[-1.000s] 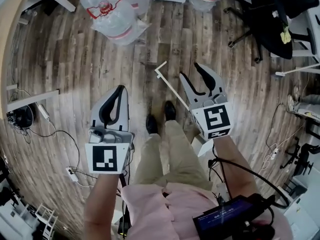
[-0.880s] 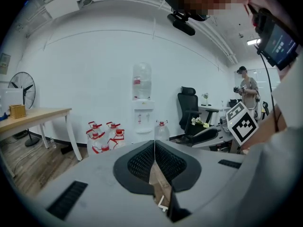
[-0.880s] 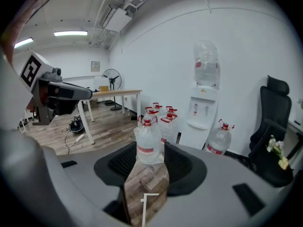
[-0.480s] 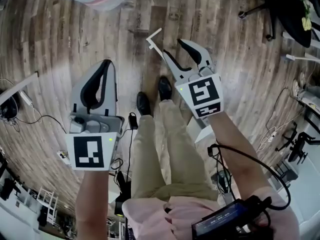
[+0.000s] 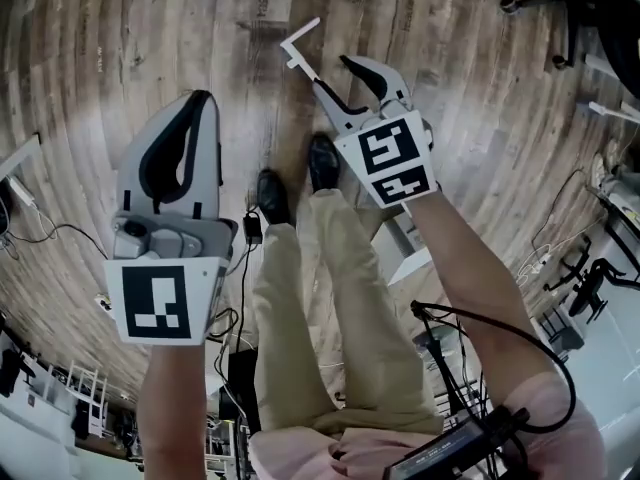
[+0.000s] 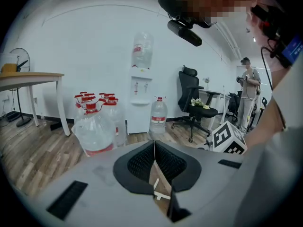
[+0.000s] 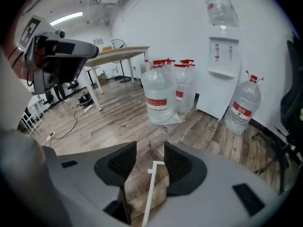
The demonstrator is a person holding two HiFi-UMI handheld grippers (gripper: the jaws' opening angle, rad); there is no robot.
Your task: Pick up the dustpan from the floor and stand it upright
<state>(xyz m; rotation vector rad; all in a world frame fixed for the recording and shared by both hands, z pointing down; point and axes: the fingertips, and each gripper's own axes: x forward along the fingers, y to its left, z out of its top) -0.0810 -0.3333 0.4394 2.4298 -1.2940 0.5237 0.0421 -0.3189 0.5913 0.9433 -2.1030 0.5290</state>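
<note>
Floor: I see wood planks [image 5: 480, 128] on every side and under my shoes [image 5: 322, 160]. Cables [image 5: 60, 258] trail at the near left.
Room: I see white walls. A cluster of water bottles [image 7: 158, 96] stands beside a water dispenser [image 7: 222, 74] at the far side. A table [image 7: 120, 53] is off to the left and a black office chair [image 6: 191, 100] to the right. A person [image 6: 247, 96] stands far right.
Dustpan: only its thin white dustpan handle [image 5: 300, 53] reads clearly, slanting over the floor just beyond my shoes. I cannot tell how the pan end sits.
Right claw [image 5: 333, 74]: wide. The handle's top end shows in the gap between the pads, and I see neither pad pressing it.
Left claw [image 5: 203, 98]: pinched together at the tips with nothing held, raised to the left of the handle and apart from it.
</note>
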